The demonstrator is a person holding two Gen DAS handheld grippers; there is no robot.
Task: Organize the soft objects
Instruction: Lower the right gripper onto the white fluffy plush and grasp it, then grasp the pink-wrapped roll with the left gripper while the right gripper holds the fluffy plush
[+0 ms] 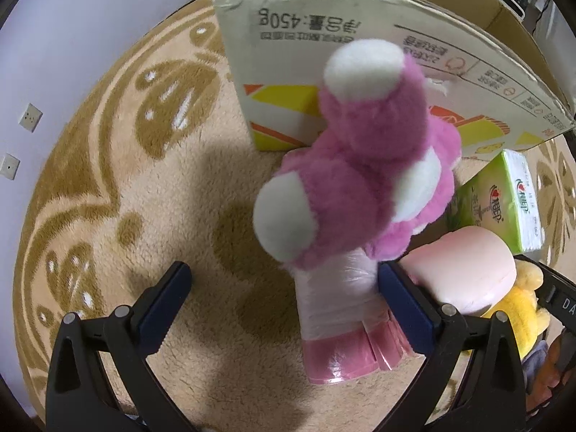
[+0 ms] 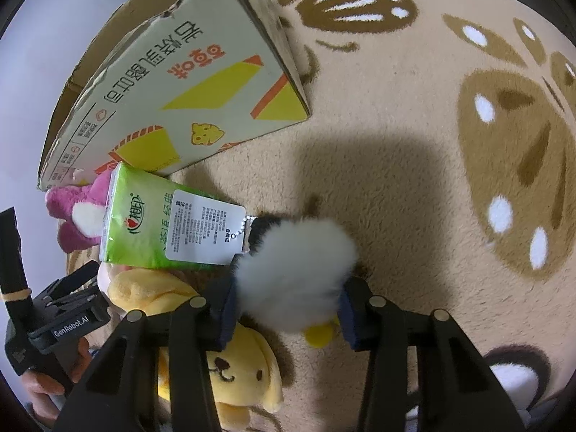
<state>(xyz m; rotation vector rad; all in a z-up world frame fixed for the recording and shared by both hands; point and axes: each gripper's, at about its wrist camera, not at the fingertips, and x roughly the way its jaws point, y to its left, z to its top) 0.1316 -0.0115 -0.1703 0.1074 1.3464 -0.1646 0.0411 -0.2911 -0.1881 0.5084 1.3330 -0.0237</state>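
The right gripper (image 2: 288, 309) has its pads pressed on a fluffy white plush (image 2: 298, 273) with a tag, over the beige rug (image 2: 396, 180). The left gripper (image 1: 284, 309) stands wide apart around a pink roll (image 1: 338, 324), near a pink-and-white plush (image 1: 360, 165) beside the cardboard box (image 1: 288, 36).

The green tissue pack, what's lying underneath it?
The green tissue pack rests on a pink plush and a yellow dog plush. How much of them, or anything else, is hidden beneath can't be seen.

A soft tan rug (image 1: 108, 187) with brown and white shapes covers the floor. The pale wall (image 1: 72, 18) behind it has two white sockets (image 1: 30, 117).
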